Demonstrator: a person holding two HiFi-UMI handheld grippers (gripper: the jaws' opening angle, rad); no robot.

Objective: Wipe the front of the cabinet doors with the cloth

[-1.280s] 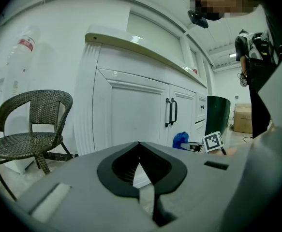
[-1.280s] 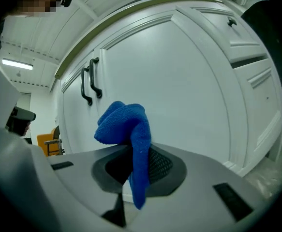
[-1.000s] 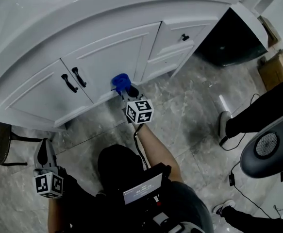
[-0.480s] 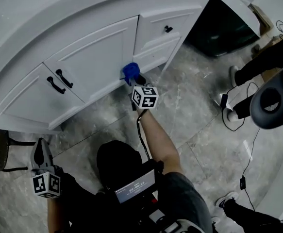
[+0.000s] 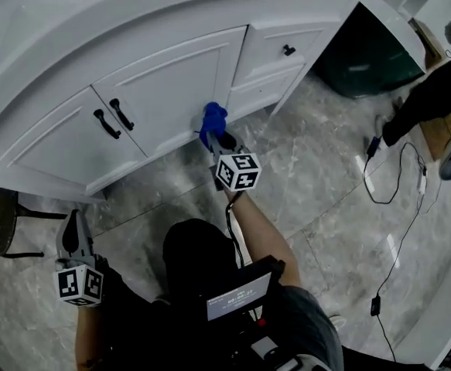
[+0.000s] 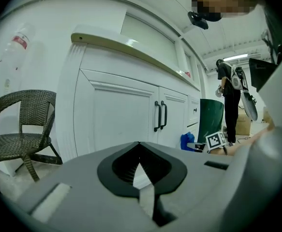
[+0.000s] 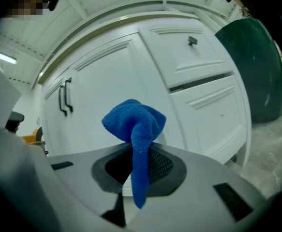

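The white cabinet's double doors [image 5: 171,83] carry two black handles [image 5: 114,119]. A blue cloth [image 5: 213,117] is bunched against the lower right corner of the right-hand door. My right gripper [image 5: 217,134] is shut on it. In the right gripper view the cloth [image 7: 134,122] stands up from the jaws in front of that door [image 7: 107,81], with one end hanging down. My left gripper [image 5: 72,226] hangs low at the left above the floor, away from the cabinet. Its jaws look shut and hold nothing. The left gripper view faces the doors [image 6: 124,120] side-on.
Two drawers [image 5: 283,60] sit right of the doors, then a dark green bin [image 5: 360,52]. A wicker chair [image 6: 20,129] stands left of the cabinet. A bystander's leg [image 5: 430,99] and cables [image 5: 395,199] are on the tiled floor at the right.
The cloth has stayed at the door's lower right corner in my right gripper while the head view swung. The bystander has moved off to the right. My left gripper has barely shifted.
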